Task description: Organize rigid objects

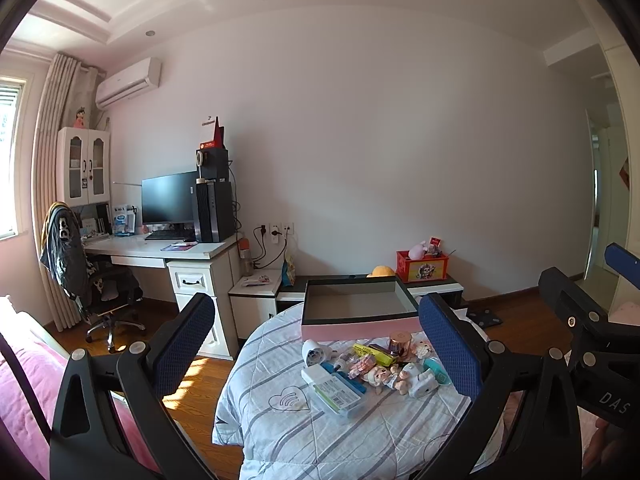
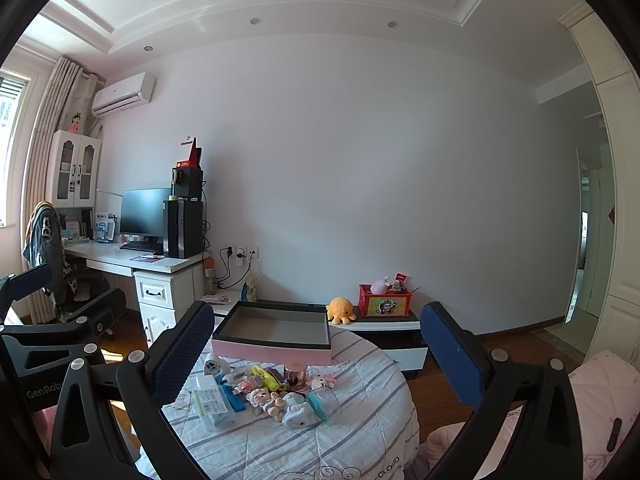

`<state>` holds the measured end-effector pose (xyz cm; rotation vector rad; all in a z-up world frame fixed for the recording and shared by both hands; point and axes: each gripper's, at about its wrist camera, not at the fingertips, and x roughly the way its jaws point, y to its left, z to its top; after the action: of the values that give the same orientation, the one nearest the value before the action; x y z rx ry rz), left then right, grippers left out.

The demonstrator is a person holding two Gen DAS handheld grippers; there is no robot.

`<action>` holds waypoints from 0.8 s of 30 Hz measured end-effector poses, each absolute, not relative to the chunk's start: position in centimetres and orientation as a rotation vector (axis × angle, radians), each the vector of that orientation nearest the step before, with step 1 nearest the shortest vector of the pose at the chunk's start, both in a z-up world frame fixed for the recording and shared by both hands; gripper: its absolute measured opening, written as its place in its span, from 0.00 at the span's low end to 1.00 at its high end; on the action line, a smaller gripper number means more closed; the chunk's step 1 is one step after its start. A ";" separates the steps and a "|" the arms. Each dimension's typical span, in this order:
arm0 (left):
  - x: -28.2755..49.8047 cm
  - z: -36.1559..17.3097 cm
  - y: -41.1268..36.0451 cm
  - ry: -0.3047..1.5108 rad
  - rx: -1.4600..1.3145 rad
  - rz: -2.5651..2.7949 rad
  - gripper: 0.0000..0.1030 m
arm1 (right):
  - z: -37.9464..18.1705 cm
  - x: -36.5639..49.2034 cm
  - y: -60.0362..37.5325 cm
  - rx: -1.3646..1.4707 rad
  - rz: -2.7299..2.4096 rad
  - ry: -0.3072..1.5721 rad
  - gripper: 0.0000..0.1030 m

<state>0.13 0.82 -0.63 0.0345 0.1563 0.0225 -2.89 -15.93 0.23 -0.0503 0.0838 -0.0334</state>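
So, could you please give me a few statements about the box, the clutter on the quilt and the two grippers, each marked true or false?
1. The pink box holds several toys. False: its grey inside is bare.
2. The small items, including a yellow highlighter and a rose-gold jar, lie on the striped quilt in front of the box. True.
3. The left gripper is shut on the highlighter. False: its fingers stand wide apart and hold nothing.
4. The right gripper is open and empty. True.
5. The yellow octopus plush sits inside the red crate. False: it sits beside the crate on the low cabinet.
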 end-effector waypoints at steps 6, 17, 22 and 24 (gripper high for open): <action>0.0 -0.7 0.8 0.157 0.037 0.018 1.00 | 0.2 -2.9 -16.0 -0.051 -0.034 0.086 1.00; 0.1 -0.7 0.7 0.157 0.037 0.019 1.00 | 0.2 -2.8 -16.0 -0.053 -0.035 0.089 1.00; 0.1 -0.7 0.7 0.158 0.039 0.018 1.00 | 0.2 -2.5 -16.1 -0.053 -0.038 0.094 1.00; 0.1 -0.7 0.6 0.158 0.040 0.017 1.00 | 0.2 -2.5 -16.1 -0.052 -0.039 0.092 1.00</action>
<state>0.11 0.65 -0.74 0.0401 0.1575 0.0168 -2.49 -16.10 0.20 -0.0521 0.0917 -0.0389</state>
